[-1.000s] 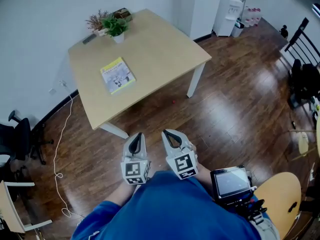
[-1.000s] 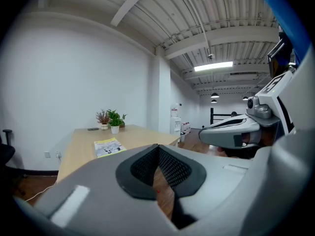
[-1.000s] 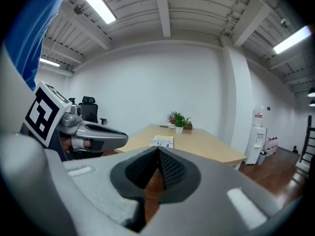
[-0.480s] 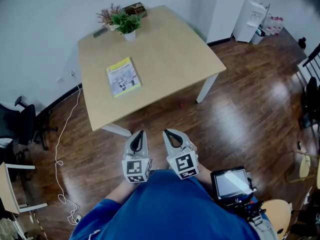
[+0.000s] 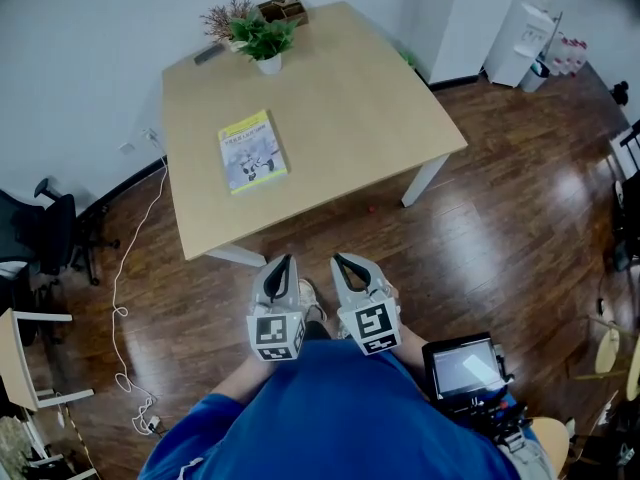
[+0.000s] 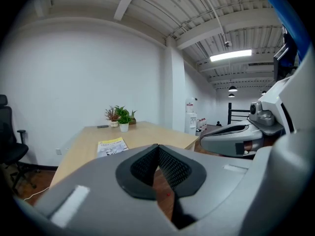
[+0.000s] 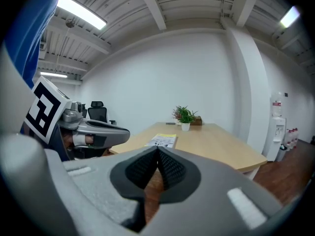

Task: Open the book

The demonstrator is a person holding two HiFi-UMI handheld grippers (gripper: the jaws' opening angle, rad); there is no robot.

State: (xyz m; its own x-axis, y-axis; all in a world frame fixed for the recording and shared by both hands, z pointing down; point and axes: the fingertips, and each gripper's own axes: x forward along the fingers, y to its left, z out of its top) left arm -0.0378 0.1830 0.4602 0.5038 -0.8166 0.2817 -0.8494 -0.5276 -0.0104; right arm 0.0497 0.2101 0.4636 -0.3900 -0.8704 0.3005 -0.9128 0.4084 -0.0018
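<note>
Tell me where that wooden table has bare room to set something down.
On the light wooden table, bare: the whole stretch right of the closed yellow book, and the strip between book and near edge. Crowded: the far corner around the green potted plant.

I hold my left gripper (image 5: 285, 262) and right gripper (image 5: 340, 260) side by side, close in front of my body, both pointing forward and slightly down. Each has its jaws pressed together, nothing between them. My left forearm (image 5: 243, 380) is bare.
</note>
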